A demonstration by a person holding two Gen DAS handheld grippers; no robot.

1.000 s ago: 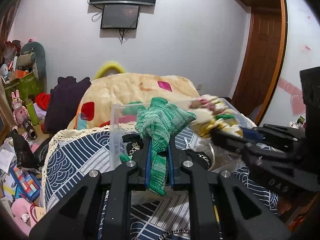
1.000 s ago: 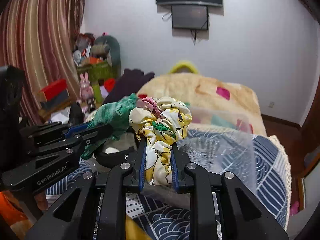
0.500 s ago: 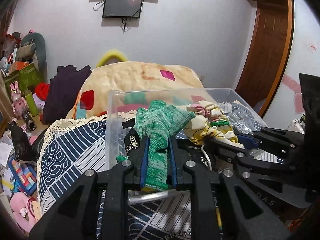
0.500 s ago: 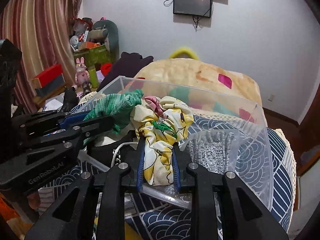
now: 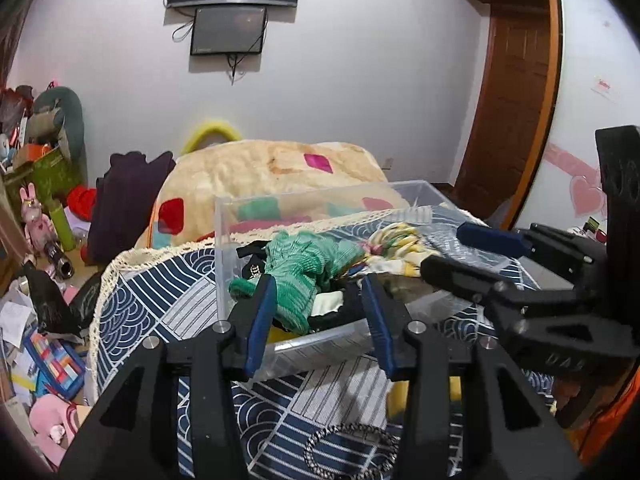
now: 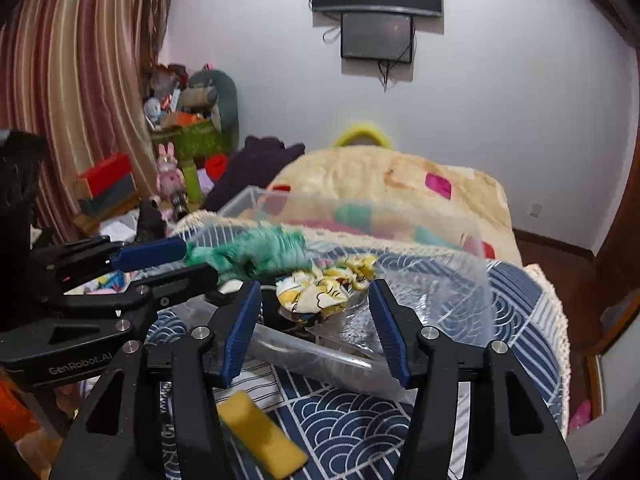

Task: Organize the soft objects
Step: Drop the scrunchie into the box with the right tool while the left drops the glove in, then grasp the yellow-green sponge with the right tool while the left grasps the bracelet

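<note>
One bin (image 5: 240, 216), two soft items (image 5: 304, 268) (green, floral).

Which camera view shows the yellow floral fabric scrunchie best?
The right wrist view: the yellow floral fabric scrunchie lies centred, unobstructed, inside the clear plastic box. The left wrist view shows only part, beside the green knitted cloth.

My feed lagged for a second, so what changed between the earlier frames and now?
Both grippers came down over the clear plastic bin and opened. The left gripper let go of the green knit item, and the right gripper let go of the yellow floral scrunchie; both pieces now lie in the bin. The bin itself and the patterned bedcover under it stayed put.
</note>
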